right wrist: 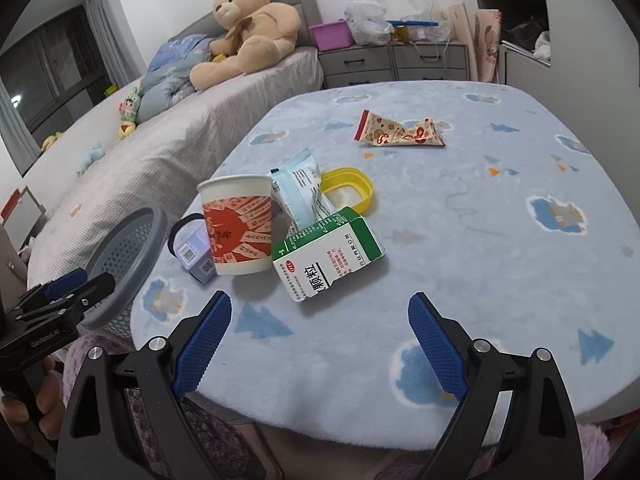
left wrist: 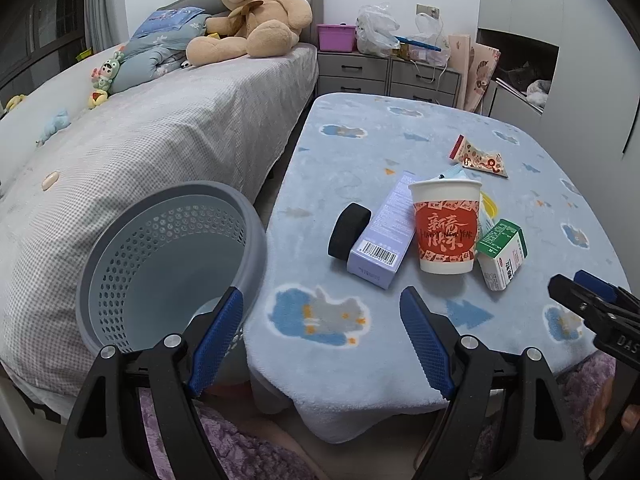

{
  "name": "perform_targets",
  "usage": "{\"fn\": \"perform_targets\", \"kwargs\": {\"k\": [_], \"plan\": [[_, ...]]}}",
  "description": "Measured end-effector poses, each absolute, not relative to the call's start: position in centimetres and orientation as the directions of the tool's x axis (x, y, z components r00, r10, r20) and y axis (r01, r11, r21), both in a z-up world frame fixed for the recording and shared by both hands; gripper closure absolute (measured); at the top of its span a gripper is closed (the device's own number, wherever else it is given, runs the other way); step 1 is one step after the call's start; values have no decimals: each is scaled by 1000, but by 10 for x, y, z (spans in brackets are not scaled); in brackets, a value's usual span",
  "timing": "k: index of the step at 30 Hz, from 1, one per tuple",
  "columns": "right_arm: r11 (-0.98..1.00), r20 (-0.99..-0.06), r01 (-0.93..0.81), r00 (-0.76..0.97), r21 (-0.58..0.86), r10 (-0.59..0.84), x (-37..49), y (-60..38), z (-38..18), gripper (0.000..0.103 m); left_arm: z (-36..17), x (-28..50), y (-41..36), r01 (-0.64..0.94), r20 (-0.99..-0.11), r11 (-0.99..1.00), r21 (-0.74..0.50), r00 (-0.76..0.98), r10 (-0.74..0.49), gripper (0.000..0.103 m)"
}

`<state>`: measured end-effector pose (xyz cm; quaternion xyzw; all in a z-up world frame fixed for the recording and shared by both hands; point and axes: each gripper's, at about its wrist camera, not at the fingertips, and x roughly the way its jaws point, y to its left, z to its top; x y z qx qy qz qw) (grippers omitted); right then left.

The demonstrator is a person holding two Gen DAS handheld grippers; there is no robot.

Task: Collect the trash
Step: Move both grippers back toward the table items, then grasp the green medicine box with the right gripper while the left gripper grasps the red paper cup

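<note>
Both wrist views are evenly and fairly brightly lit by diffuse indoor light — the window (right wrist: 48, 68) is dark, so no daylight enters there. Shadows are soft and short; a faint one lies beside the paper cup (right wrist: 238, 226) on the blanket-covered table (right wrist: 480, 240). No strong glare appears. Fisheye distortion bends the bed (left wrist: 140, 152) and wall lines, and black vignetting fills the corners. Focus is sharp centrally — slightly softer toward the edges.

Mid-frame on the blue blanket cluster an upright red-and-white paper cup (right wrist: 237, 226), a green-white box (right wrist: 326, 254) lying flat, a lilac carton (left wrist: 382, 232) (barcode end nearest); a crumpled snack wrapper (right wrist: 400, 132) lies farther back; the grey perforated bin (left wrist: 168, 268) stands lower left.
</note>
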<state>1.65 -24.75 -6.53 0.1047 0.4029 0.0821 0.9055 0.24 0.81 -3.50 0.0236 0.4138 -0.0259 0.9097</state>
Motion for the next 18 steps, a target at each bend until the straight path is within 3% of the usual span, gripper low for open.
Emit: {"fn": "perform_targets", "kwargs": {"k": [3, 6, 18], "plan": [[965, -724, -100, 643, 243, 249, 30, -247, -73, 14, -38, 3, 5, 52, -756, 998, 29, 654, -13, 26], [963, -735, -138, 625, 229, 264, 42, -245, -79, 7, -40, 6, 3, 34, -759, 999, 33, 652, 3, 26], [954, -785, -247, 551, 171, 284, 79, -242, -94, 6, -50, 15, -15, 12, -776, 999, 53, 630, 34, 26]]}}
